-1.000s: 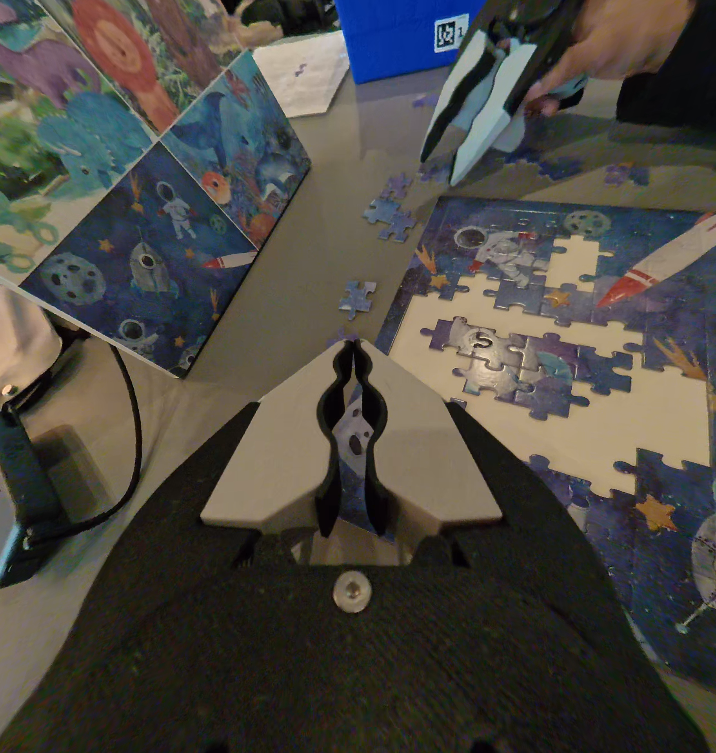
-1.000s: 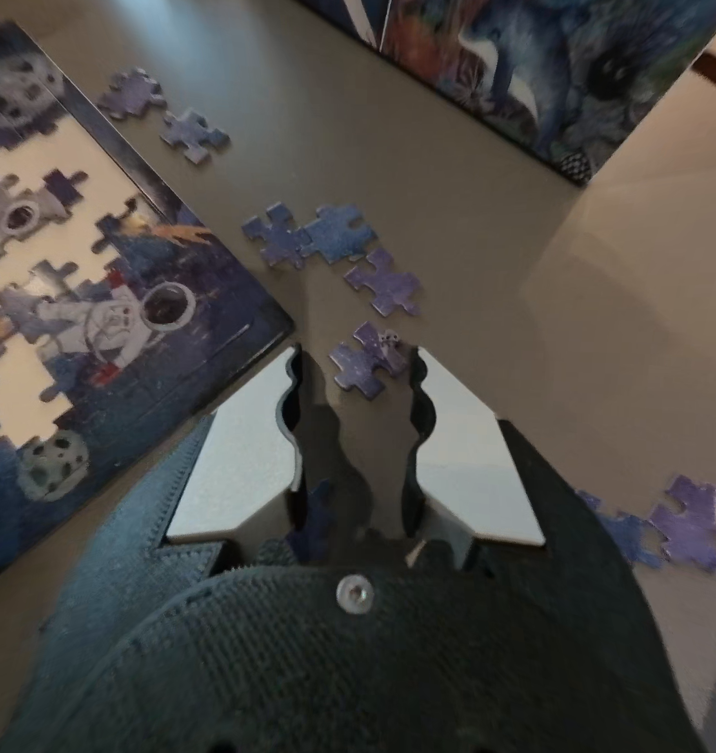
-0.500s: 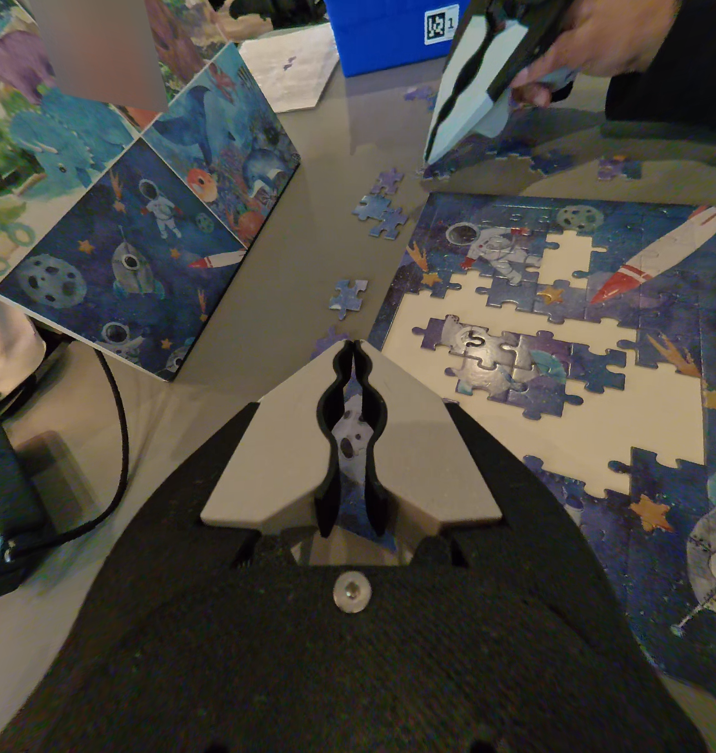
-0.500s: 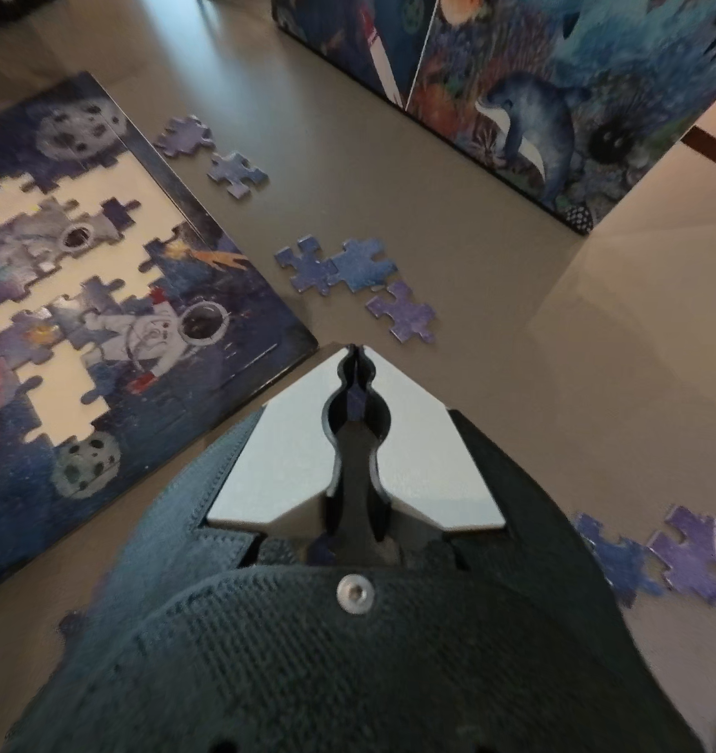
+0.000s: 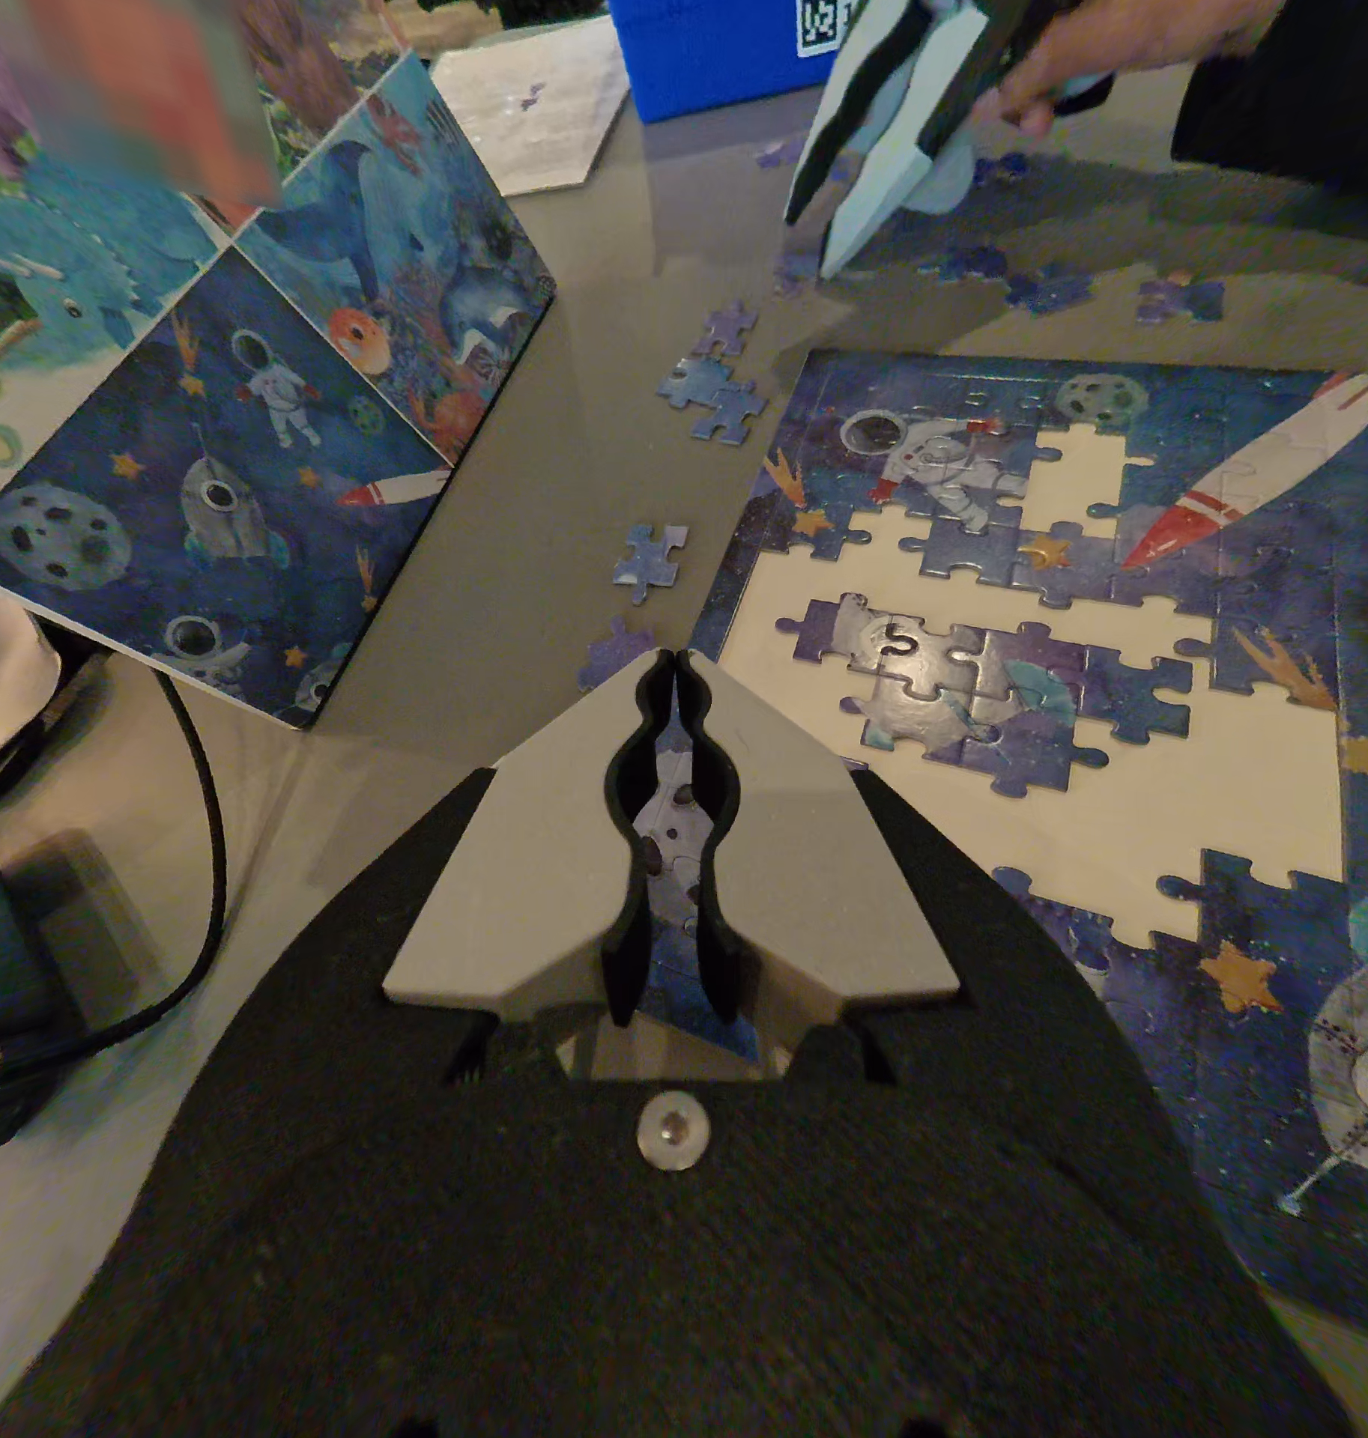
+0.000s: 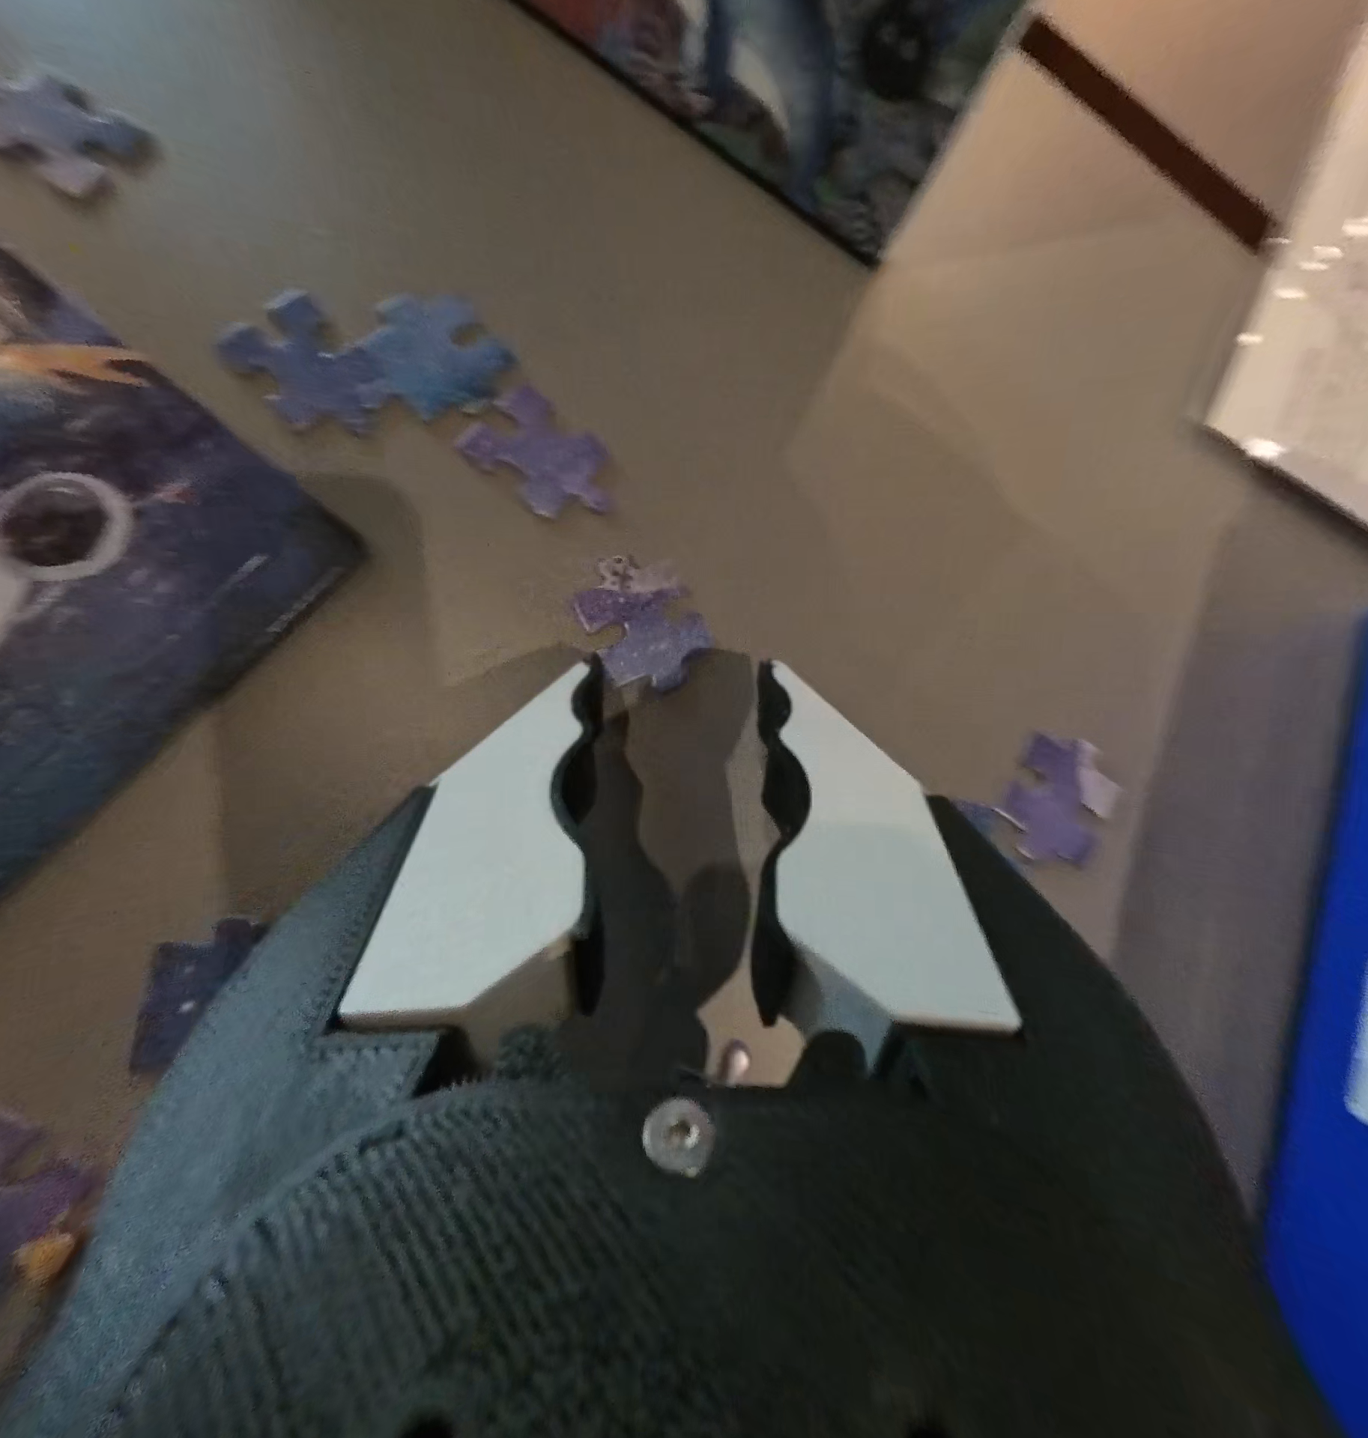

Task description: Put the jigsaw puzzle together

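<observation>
Writing: only a square coded marker on the blue bin (image 5: 712, 54), a white label on its side in the right wrist view, and a white sheet (image 5: 537, 117) with a small mark; nothing else legible.

Your left claw (image 5: 674, 661) is closed tip to tip, empty, hovering over the near-left corner of the jigsaw puzzle (image 5: 1054, 700), which lies flat on the surface (image 5: 510, 545), part filled with bare white gaps.

Your right claw (image 6: 677, 669) is narrowly open, empty, tips just beside a loose purple piece (image 6: 642, 630) on the surface. More loose pieces (image 6: 424, 373) lie nearby. Picture box (image 5: 222, 436) sits left.
</observation>
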Available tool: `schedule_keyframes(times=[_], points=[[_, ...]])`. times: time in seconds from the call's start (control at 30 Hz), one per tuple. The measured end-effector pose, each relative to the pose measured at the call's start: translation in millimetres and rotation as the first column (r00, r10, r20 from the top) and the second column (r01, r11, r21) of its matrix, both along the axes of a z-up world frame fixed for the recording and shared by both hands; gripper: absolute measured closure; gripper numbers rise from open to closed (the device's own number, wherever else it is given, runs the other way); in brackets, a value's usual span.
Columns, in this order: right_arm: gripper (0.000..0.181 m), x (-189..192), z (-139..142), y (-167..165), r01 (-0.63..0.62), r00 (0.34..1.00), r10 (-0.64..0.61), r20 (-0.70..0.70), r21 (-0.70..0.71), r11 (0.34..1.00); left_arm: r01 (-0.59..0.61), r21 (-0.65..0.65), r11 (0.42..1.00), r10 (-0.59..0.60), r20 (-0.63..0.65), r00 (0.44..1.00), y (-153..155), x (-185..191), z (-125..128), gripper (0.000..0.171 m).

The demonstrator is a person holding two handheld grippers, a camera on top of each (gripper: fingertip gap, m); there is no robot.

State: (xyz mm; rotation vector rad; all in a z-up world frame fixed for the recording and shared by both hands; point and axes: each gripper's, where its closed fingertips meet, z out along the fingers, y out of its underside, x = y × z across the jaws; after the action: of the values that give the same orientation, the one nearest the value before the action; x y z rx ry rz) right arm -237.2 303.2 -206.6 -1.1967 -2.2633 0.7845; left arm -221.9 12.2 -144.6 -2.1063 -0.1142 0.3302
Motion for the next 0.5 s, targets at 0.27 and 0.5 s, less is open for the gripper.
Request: schedule_keyframes(times=[0.27,0.5], points=[[0.136,-1,31,8,0.059,0.994,-0.074,-0.076,-0.188,0.98,-0.003,-0.001,1.0,0.003,-0.009,1.0,0,0,1,0.171],[0.12,-7,0,-11,-0.025,1.0,0.024,-0.008,-0.17,0.985,0.005,-0.008,1.0,-0.005,0.0,1.0,1,1,-3,0.171]])
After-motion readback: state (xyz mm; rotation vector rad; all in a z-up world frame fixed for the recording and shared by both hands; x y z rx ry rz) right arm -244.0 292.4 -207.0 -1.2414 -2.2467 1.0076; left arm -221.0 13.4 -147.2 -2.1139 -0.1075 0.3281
